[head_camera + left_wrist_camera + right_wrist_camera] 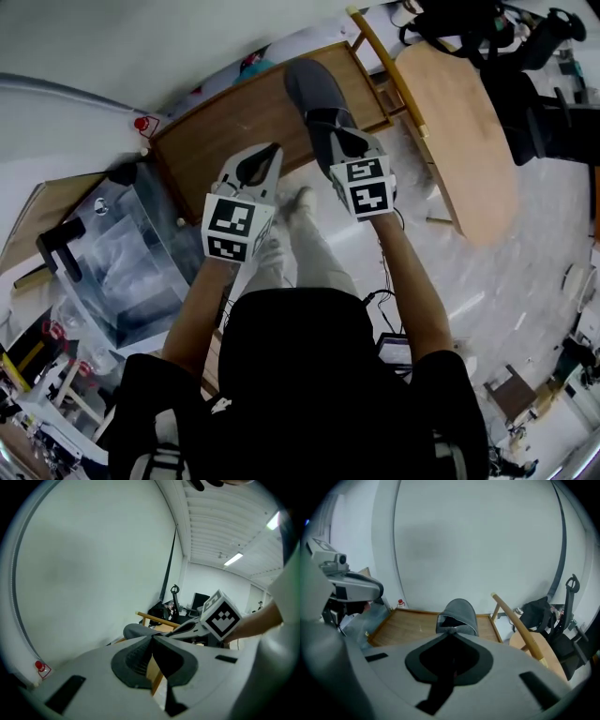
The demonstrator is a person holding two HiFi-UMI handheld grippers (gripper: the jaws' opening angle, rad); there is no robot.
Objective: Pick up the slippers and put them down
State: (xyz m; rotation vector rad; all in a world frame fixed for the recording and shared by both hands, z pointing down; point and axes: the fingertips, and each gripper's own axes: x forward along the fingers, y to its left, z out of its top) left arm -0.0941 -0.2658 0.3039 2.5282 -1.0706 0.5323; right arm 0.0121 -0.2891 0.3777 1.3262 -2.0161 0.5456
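Black-and-white square markers cover the cube on each gripper. A small red tag (41, 667) low on the wall is too small to read.

Both of the person's bare forearms reach forward side by side from black sleeves, and the grippers point ahead and downward. The left gripper (273, 150) sits a little nearer the body than the right gripper (328, 118). In the left gripper view its jaws meet at the tips with nothing between them. In the right gripper view the jaws are pressed together on the rear edge of the slipper (458, 615).

That slipper is grey and soft-looking, with a rounded closed toe and a dark opening that faces the jaws. Its toe points away from the person. It is held out over the right end of a brown wooden tabletop (220, 127) with a raised rim. Whether its sole touches the wood cannot be told. A chair (469, 141) with a round wooden seat stands just to the right.
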